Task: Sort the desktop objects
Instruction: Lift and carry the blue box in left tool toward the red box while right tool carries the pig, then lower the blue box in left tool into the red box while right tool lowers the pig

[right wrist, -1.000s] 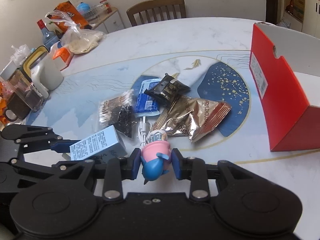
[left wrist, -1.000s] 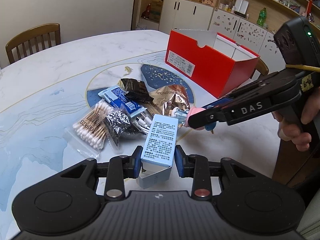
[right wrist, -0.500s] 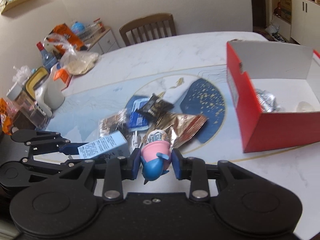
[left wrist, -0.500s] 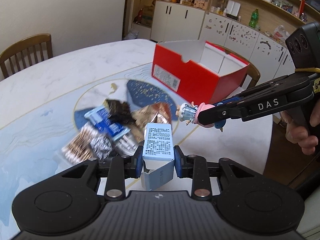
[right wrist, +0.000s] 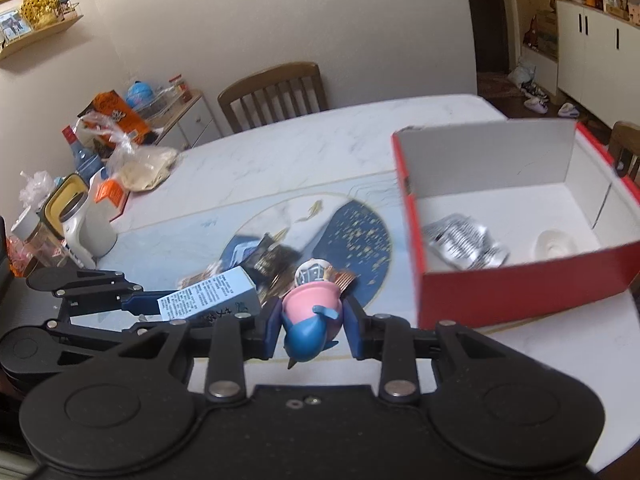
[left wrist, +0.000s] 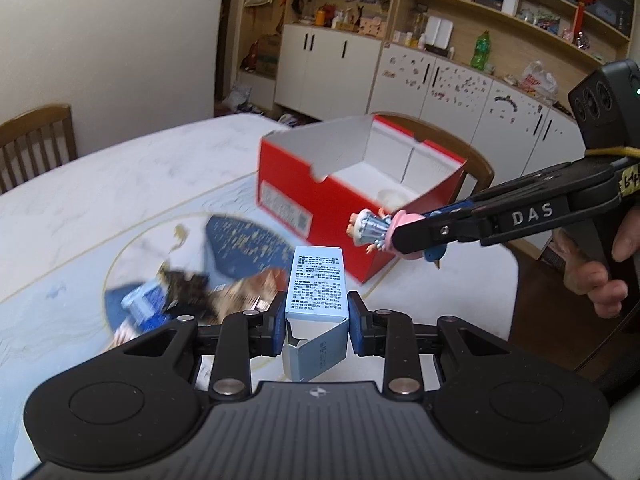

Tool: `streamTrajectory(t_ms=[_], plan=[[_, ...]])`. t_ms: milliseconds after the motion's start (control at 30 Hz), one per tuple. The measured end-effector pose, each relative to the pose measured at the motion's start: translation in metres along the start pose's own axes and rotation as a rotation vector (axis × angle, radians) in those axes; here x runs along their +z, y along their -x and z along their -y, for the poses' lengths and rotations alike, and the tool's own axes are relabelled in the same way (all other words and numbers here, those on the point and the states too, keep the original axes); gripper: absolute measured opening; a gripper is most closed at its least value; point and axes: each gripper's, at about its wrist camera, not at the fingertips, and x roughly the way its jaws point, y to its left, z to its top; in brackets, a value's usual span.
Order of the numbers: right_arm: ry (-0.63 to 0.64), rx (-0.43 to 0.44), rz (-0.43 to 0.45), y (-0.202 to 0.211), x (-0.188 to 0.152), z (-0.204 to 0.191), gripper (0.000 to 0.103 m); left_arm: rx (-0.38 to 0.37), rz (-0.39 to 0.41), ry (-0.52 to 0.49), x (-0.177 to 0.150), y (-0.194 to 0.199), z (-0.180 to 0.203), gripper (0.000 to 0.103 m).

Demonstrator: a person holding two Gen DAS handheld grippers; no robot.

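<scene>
Once both of my loads had come up off the counter (left wrist: 120, 184), the pile of packets (left wrist: 188, 300) that had lain just ahead of my fingers a second before sat lower in the left-wrist frame, blurred at the lower left, and the red box (left wrist: 320, 204) had grown from a far corner object into the middle of the view. I judged from this that the picking-up was over for these two things and that the carry to the box was under way, with only the drop left.

My left gripper (left wrist: 317, 316) was closed most of the way, its blue pads pressed on the two long sides of the pale blue carton (left wrist: 316, 284), which pointed forward with its end flap hanging open beneath. It was clear of the counter, short of the box.

Further right in that frame, my right gripper (left wrist: 404, 236) pinched the pink and blue figurine (left wrist: 372, 230), which hung in front of the box's near corner. In the right-wrist view the same gripper (right wrist: 312, 322) squeezed the figurine (right wrist: 310, 316) at its waist, and the box (right wrist: 520, 292) lay open at the right with a silver packet (right wrist: 464, 242) and a white round object (right wrist: 556, 244) on its floor.
</scene>
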Motion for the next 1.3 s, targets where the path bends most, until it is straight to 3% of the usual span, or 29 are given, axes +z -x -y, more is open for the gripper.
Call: streamTrajectory(t_ms=[567,1300], plan=[[-0.016,-0.058,0.054,0.024,0.035,0.090,0.032,-0.036,0.048,-0.052,0.075,-0.059,0.054,0.029],[0.054,-0.099,-0.041,-0.013,0.075,0.182,0.032,-0.024,-0.075,-0.160,0.131,-0.170,0.087,0.029]])
